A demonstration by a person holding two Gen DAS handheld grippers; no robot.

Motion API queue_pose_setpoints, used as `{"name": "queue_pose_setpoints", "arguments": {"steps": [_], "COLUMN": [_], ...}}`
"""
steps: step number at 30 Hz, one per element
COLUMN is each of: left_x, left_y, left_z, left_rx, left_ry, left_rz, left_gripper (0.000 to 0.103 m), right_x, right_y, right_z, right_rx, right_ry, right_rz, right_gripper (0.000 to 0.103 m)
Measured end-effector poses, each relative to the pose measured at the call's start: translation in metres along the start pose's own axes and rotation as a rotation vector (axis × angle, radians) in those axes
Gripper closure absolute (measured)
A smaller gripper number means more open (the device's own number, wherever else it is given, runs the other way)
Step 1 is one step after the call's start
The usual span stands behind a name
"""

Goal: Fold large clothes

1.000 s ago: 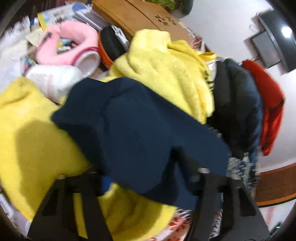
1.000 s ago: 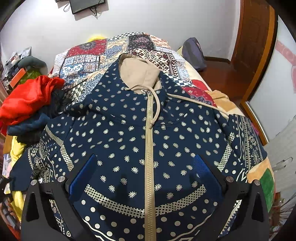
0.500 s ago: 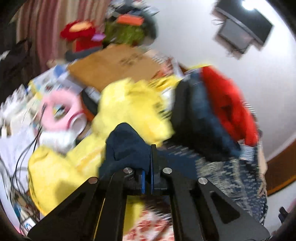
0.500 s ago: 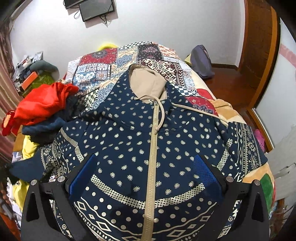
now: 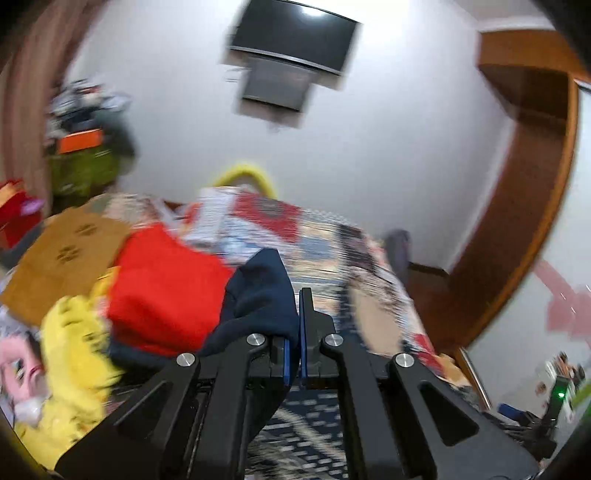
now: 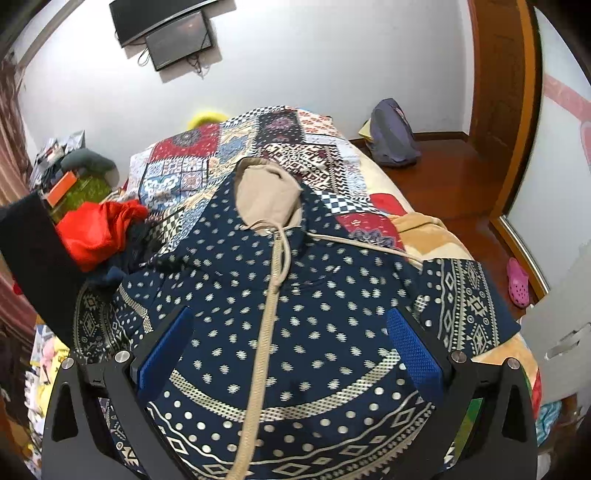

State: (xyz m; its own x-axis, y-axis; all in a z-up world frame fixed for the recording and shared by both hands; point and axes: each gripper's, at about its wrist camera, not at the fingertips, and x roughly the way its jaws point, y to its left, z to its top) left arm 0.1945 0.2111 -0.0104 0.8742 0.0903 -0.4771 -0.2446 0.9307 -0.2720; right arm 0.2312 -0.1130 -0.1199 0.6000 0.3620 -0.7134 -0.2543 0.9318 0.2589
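Far left in your right wrist view: a clutter shelf with an orange box [image 6: 63, 187], and near it a red garment [image 6: 98, 230] heaped at the left edge of the bed, on darker clothes. In the left wrist view the same red garment [image 5: 162, 291] sits just left of your left gripper [image 5: 292, 328], with a yellow garment [image 5: 70, 354] nearer and further left, and a brown cardboard sheet [image 5: 62, 258] beyond that. This view is heavily smeared, so detail there is unsure.

Your left gripper is clamped on a fold of plain navy cloth [image 5: 258, 295]; the blue pads meet with the fabric pinched between them, and the cloth bulges up on the left finger's side. It looks like the hoodie's sleeve cuff, though the blur keeps you from being sure.

Centre: the navy hoodie [image 6: 295, 295] lies flat, front up, on the patchwork bedspread [image 6: 258, 147], beige hood [image 6: 266, 192] at the far end, beige zipper [image 6: 264, 332] running toward you. Its right sleeve [image 6: 469, 302] lies spread out to the right.

Your right gripper [image 6: 290, 350] hangs above the hoodie's lower front, fingers spread wide, nothing between the blue pads [image 6: 410, 347].

Far wall: a dark wall screen [image 6: 166, 29]. Right: a purple bag [image 6: 393, 133] on the wooden floor, a pink clog [image 6: 517, 282] nearer.
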Motion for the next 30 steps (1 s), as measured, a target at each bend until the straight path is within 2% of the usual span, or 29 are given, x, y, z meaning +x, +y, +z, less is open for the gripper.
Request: {"name": "queue_pose_setpoints", "arguments": {"steps": [3, 9, 16, 23, 25, 26, 28, 30], "left_x": [0.023, 0.081, 0.141, 0.180, 0.187, 0.190, 0.189, 0.179], "left_y": [-0.050, -0.133, -0.204, -0.237, -0.237, -0.238, -0.239, -0.240], "left_z": [-0.004, -0.037, -0.100, -0.169, -0.180, -0.188, -0.195, -0.194], "left_rx": [0.075, 0.135, 0.220, 0.293, 0.300, 0.307, 0.325, 0.370], "left_ry": [0.028, 0.189, 0.395, 0.607, 0.660, 0.705, 0.748, 0.737], "left_rz": [-0.056, -0.219, -0.271, -0.282, -0.289, -0.299, -0.301, -0.298], "left_gripper": [0.101, 0.101, 0.101, 0.101, 0.099, 0.097, 0.084, 0.083], "right_x": [-0.003, -0.012, -0.009, 0.004, 0.010, 0.012, 0.016, 0.020], "right_y": [-0.013, -0.036, -0.062, -0.085, -0.090, -0.092, -0.095, -0.096], "right_z": [-0.001, -0.003, -0.010, -0.023, -0.027, -0.028, -0.032, -0.034], "right_rx": [0.031, 0.060, 0.089, 0.118, 0.120, 0.120, 0.118, 0.117], "right_ry": [0.004, 0.002, 0.027, 0.088, 0.111, 0.121, 0.138, 0.154], "right_rz": [0.009, 0.008, -0.019, -0.049, -0.062, -0.066, -0.075, -0.078], "right_gripper": [0.000, 0.000, 0.000, 0.000, 0.000, 0.000, 0.000, 0.000]}}
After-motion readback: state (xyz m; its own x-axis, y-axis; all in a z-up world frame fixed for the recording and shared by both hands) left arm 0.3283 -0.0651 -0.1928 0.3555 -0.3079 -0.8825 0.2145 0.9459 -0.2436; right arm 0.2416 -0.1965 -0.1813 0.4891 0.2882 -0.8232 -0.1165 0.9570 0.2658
